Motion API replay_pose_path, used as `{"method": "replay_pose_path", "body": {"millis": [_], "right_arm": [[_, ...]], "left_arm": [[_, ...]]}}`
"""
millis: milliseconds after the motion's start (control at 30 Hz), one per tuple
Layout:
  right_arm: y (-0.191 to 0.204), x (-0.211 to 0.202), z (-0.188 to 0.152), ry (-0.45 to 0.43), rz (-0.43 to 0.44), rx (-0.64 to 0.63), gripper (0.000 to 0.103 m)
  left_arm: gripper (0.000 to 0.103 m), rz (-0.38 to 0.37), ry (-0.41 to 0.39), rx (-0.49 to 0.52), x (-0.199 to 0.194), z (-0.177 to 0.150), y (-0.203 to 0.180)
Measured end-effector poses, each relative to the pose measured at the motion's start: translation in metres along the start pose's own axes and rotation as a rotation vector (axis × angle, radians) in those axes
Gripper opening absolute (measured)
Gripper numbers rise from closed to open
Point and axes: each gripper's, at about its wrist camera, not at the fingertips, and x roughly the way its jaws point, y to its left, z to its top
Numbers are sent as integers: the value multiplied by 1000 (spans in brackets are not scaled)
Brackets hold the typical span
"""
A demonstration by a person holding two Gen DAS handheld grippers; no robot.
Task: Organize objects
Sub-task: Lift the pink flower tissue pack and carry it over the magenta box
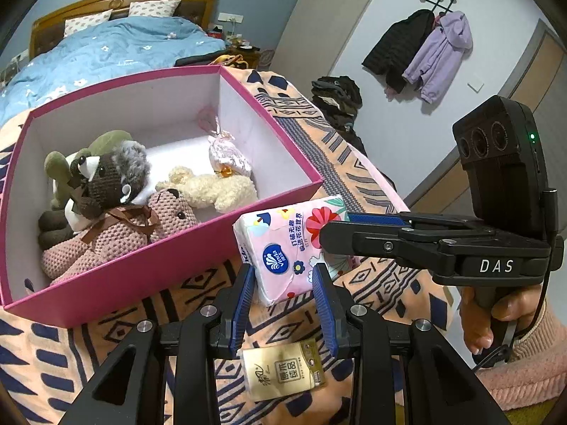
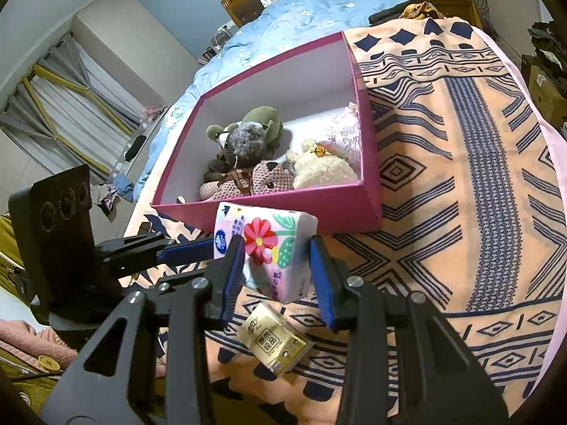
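A pink flowered tissue pack (image 1: 287,248) (image 2: 269,248) is held up off the patterned blanket, in front of the pink box (image 1: 170,269) (image 2: 276,209). My left gripper (image 1: 285,283) has its fingers on both sides of the pack. My right gripper (image 2: 278,262) also straddles it; from the left wrist view its fingers (image 1: 340,233) lie across the pack's right end. Whether either pair of pads presses the pack is unclear. A gold tissue pack (image 1: 283,372) (image 2: 274,343) lies on the blanket below. Several plush toys (image 1: 117,212) (image 2: 255,163) and a small wrapped bag (image 1: 226,156) lie in the box.
The patterned peach and navy blanket (image 2: 443,194) covers the surface. A bed with a blue quilt (image 1: 117,49) stands behind the box. Coats (image 1: 425,49) hang on the wall at the right. A pile of dark clothes (image 1: 336,95) sits beyond the blanket's edge.
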Motion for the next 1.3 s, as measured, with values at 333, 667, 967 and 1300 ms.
{"method": "replay_pose_path", "body": {"millis": [333,667,967,1300], "right_arm": [[7,-3,7,-16,3,-21,40],[10,-4,11,-25,9,-33,40],[11,-6,14,-39,12,-35,40],[11,-6,19,-52,17,-32,40]], "left_arm": [[33,9,-18,0,-7,4,-1],[33,16,-33,-5,-10,7,1],[33,16,-44,-7,-13,10,0],[33,24,-60,-1,-17,15,-1]]}}
